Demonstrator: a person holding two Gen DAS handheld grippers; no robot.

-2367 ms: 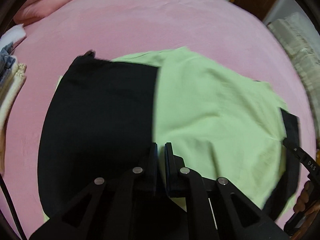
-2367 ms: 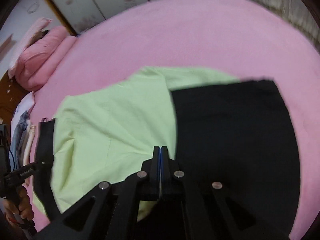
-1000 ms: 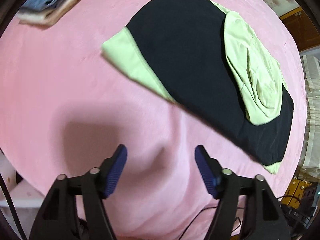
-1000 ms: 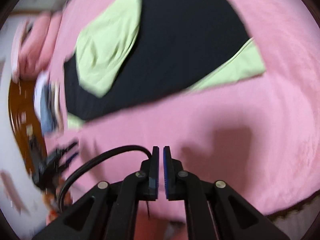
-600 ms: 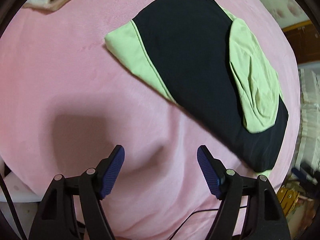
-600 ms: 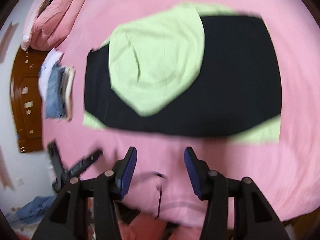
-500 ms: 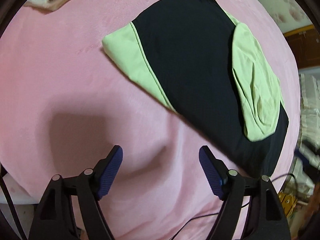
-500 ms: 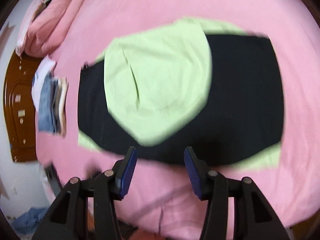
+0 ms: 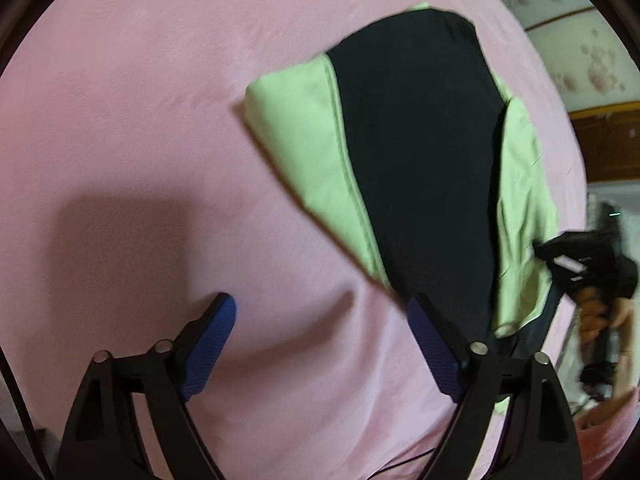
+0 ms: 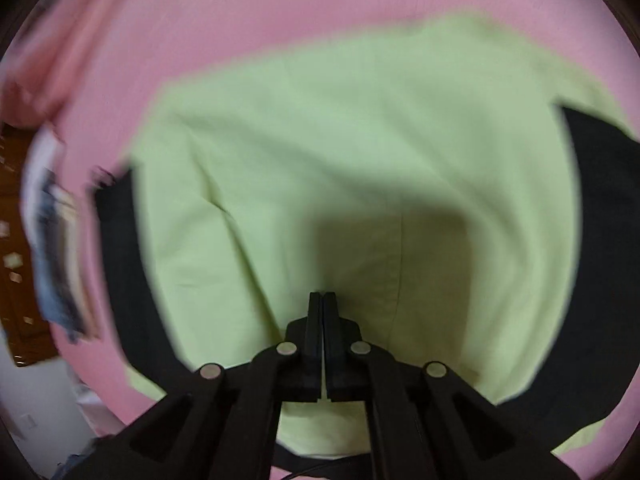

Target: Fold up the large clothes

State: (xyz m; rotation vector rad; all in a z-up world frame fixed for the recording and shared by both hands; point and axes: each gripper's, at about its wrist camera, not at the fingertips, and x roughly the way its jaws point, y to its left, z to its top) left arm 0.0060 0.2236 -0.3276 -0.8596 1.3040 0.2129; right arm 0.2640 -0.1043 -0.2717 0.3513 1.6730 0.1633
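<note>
Now, my right gripper has its two fingers pressed together, pads meeting with only a hairline between them, poised right over the pale green panel of the garment. Whether a pinch of cloth sits between the tips I cannot tell; the view is blurred and nothing shows bunched there. My left gripper is spread wide, blue pads well apart and holding nothing, hanging over bare pink bedspread just beside the near edge of the garment.

The garment itself lies flat on the bed, a broad black middle with green strips either side, partly folded with one green flap turned over the black. From the left view my right gripper sits at the far green edge.

I judge it light and thoroughly limp: thin woven cloth, soft creases, no stiffness to carry a fold on its own. It will sag and drag between two grips, and the fleecy bedspread will likely cling to it rather than let it slide. It is not fragile, though smooth fabric may slip from a shallow pinch.

So I would take it by hems and corners, biting well in past the seam, one gripper at each end of the same edge. For my left, the near green corner looks the best purchase.
</note>
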